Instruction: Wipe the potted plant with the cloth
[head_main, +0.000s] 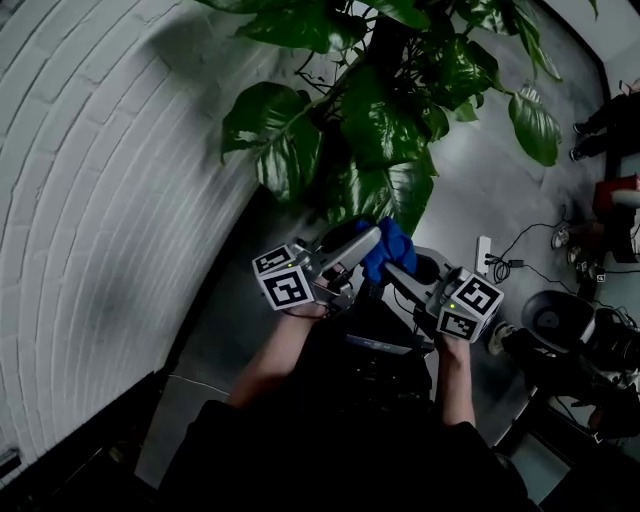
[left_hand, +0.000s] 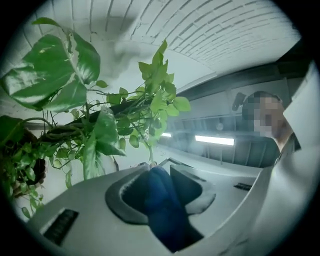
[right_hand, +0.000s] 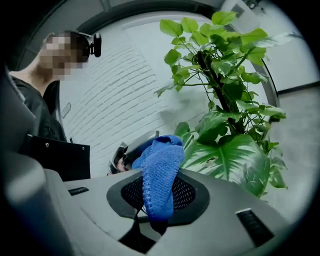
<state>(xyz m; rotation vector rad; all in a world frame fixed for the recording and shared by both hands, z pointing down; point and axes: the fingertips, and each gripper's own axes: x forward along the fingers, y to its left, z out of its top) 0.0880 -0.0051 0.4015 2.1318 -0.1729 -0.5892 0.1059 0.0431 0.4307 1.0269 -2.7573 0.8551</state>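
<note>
Left hand-held gripper and right hand-held gripper clench the cloth just below the potted plant, apparently readying it; wiping next calls for reaching 1 leaf.

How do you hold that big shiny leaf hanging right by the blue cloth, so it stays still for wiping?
Probably by its free edge near the tip. The big leaf hangs from its stem with the tip drooping toward the blue cloth, so come in from the cloth's side and pinch lightly across its two flat faces. It looks thin and bendy.
</note>
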